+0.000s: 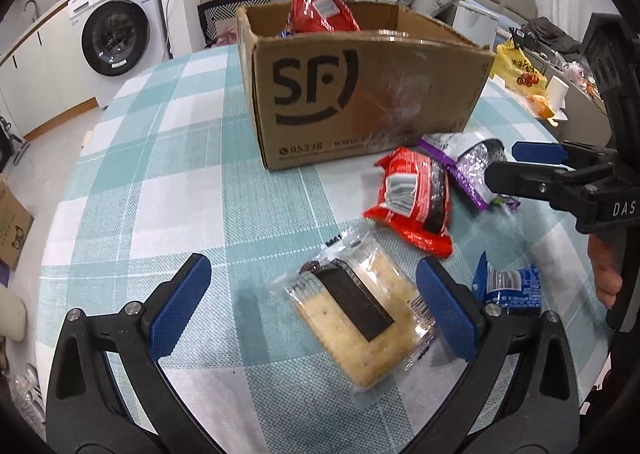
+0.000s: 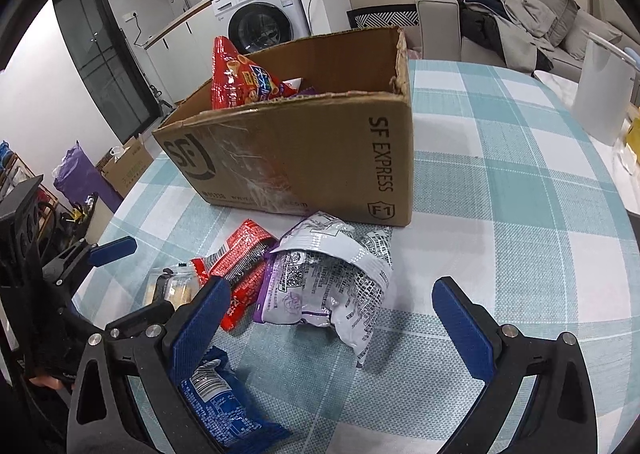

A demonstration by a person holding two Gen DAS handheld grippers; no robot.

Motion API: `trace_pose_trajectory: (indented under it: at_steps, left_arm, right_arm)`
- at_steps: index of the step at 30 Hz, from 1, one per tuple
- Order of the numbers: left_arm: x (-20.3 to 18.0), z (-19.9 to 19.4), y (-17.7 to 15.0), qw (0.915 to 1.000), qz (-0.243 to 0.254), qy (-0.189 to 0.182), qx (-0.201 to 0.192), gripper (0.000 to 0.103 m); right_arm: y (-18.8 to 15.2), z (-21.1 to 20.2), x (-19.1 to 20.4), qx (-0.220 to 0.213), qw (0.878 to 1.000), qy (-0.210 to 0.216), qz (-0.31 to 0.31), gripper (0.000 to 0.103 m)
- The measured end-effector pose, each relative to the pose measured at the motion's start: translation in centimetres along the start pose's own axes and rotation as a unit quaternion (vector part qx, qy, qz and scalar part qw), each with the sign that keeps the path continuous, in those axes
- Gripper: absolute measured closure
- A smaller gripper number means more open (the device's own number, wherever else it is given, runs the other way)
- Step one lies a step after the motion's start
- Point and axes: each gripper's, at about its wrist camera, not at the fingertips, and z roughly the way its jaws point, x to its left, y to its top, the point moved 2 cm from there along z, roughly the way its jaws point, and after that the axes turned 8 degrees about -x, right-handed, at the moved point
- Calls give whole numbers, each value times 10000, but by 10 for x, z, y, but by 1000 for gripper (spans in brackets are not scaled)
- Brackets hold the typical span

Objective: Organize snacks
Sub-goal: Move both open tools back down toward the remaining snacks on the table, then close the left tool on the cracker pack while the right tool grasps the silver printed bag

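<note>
A brown SF cardboard box (image 1: 360, 94) (image 2: 304, 158) stands open on the table, with a red snack bag (image 1: 320, 6) (image 2: 236, 74) sticking out of it. My left gripper (image 1: 316, 306) is open just above the cloth. A clear-wrapped cracker pack (image 1: 360, 314) (image 2: 172, 288) lies between its fingers, close to the right one. My right gripper (image 2: 328, 330) (image 1: 516, 162) is open too, hovering over a silver-purple packet (image 2: 328, 286) (image 1: 468, 162). Beside that lie a red packet (image 1: 416, 198) (image 2: 240, 270) and a blue packet (image 2: 224, 402) (image 1: 508, 286).
The table wears a teal and white checked cloth (image 1: 168, 174) (image 2: 500, 214). A washing machine (image 1: 116, 30) (image 2: 264, 14) and a sofa with clothes (image 2: 520, 22) stand behind. A white container (image 2: 600, 90) sits at the table's far right.
</note>
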Motion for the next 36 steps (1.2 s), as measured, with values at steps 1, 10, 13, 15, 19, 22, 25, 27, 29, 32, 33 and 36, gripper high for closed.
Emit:
trace_pose_trajectory:
  at_steps: [1, 10, 13, 15, 19, 22, 25, 27, 29, 32, 33, 36]
  left_arm:
    - [0, 3, -1, 10000, -25, -16, 40, 1]
    - [1, 18, -5, 9996, 4, -148, 258, 1]
    - [-1, 17, -5, 9994, 87, -147, 285, 1]
    - [-1, 16, -5, 9993, 146, -157, 313, 1]
    - [1, 15, -5, 9990, 218, -162, 368, 1]
    - [4, 14, -4, 9989, 264, -72, 373, 1]
    - [9, 13, -3, 9990, 248, 82, 371, 1]
    - [12, 13, -2, 9988, 233, 189, 377, 1]
    - [14, 14, -2, 9988, 214, 186, 399, 1]
    - [12, 17, -4, 9982, 204, 34, 570, 1]
    - [10, 18, -6, 9980, 213, -7, 598, 1]
    - [4, 21, -10, 9965, 330, -98, 757, 1]
  right_arm:
    - [0, 1, -1, 7, 10000, 3, 25, 0]
    - [-6, 24, -8, 155, 9993, -210, 270, 1]
    - [-6, 27, -9, 176, 9992, -289, 210, 0]
    - [-6, 28, -11, 190, 9991, -303, 212, 0]
    - [-7, 28, -13, 235, 9988, -393, 185, 0]
    - [-6, 28, -16, 252, 9986, -431, 158, 0]
    - [-7, 28, -16, 251, 9986, -445, 144, 0]
    - [-8, 25, -17, 241, 9987, -427, 154, 0]
    - [-8, 22, -15, 176, 9989, -391, 181, 0]
    - [-8, 18, -14, 67, 9991, -339, 235, 1]
    - [-7, 18, -14, 49, 9992, -302, 252, 1]
    - [-7, 17, -14, 14, 9993, -199, 310, 4]
